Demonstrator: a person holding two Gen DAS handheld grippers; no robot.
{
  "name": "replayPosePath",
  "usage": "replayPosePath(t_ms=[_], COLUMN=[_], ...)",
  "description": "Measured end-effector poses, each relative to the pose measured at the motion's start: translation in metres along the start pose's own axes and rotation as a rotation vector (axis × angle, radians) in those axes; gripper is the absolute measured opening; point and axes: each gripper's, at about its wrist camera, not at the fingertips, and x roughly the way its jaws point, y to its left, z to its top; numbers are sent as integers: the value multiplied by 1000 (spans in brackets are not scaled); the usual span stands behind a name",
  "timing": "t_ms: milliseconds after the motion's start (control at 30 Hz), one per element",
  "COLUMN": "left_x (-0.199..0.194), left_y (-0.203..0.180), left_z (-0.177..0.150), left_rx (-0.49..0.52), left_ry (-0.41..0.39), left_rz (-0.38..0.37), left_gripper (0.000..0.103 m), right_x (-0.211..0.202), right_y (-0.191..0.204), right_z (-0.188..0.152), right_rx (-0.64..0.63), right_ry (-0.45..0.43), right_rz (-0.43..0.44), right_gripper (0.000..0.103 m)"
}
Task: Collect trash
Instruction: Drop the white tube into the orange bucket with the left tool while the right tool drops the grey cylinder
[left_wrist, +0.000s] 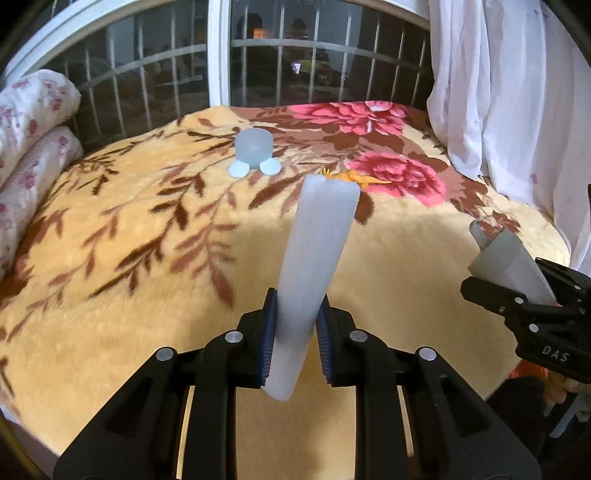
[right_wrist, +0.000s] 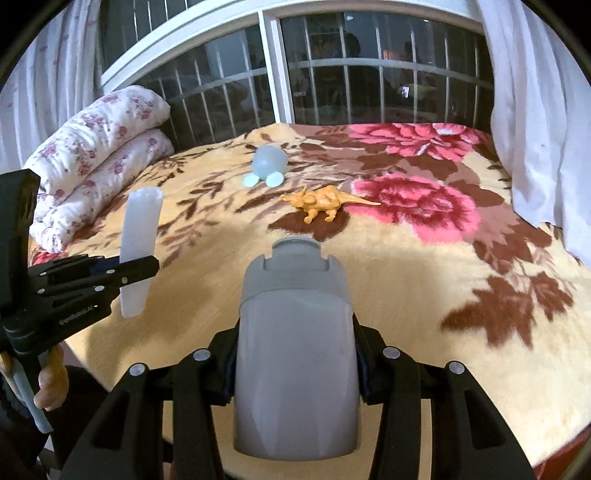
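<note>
My left gripper (left_wrist: 295, 339) is shut on a long white foam strip (left_wrist: 314, 273) that sticks up and away over the bed. The same left gripper (right_wrist: 125, 273) and foam strip (right_wrist: 138, 243) show at the left of the right wrist view. A grey plastic bottle (right_wrist: 295, 354) fills the lower middle there, with my right gripper (right_wrist: 295, 373) shut on its sides. From the left wrist view, that right gripper (left_wrist: 532, 306) holds the grey bottle (left_wrist: 513, 262) at the right edge. Both held things hang above the flowered blanket (right_wrist: 424, 280).
On the blanket lie an orange toy dinosaur (right_wrist: 321, 203) and a pale blue round toy (right_wrist: 267, 164) with two flat feet. A folded flowered quilt (right_wrist: 92, 155) lies at the left, a barred window (right_wrist: 332, 85) behind, white curtains (right_wrist: 543, 129) at the right. A hand (right_wrist: 51, 384) grips the left handle.
</note>
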Motion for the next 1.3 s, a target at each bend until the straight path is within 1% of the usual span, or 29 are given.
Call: replayPosePath(t_ms=[167,300,467,533,633,700,767,800,867,967,1000,1133,1300], left_x=[-28,-54,-81,-88,-88,-80,-71,-64,-51,-31,-22,10,34], left_y=[-11,-25,-35,-38,-41,-44,-46,-46,-47,-49,-49,-47,-46], left_z=[-22,-49,-87,-106,-134,-153,-170,-180,-195,-208,-212,-223,-232], left_rx=[1,31,49,61,88,111,128,134,142,156,155,146,148], left_ry=[-14,-24,-9,12,68,119,167,206,258,329,367,484,570], left_rz=[17,28,-13,-28,-47,-49,-45,-58,-59,-51,-58,-47,-41], left_gripper=[20,20,20,20,20,20,20,20,20,20,20,20,21], right_x=[-38,-70,-97,-105,-109,-107,-98,-94,-78,-54,-48,-18,12], right_y=[15,28,43,49,54,57,57,57,54,51,49,48,52], right_z=[-26,-50,-84,-101,-127,-144,-163,-170,-187,-206,-210,-220,-230], right_rx=[-29,-50,-79,-88,-87,-93,-95,-87,-61,-38,-32,-23,-40], right_ry=[-38,-67,-78,-64,-30,-1,47,63,128,204,223,293,384], right_rz=[2,13,33,43,58,61,64,65,82,96,100,107,135], right_gripper=[46,46,46,46,46,46,46,46,46,46,46,46,46])
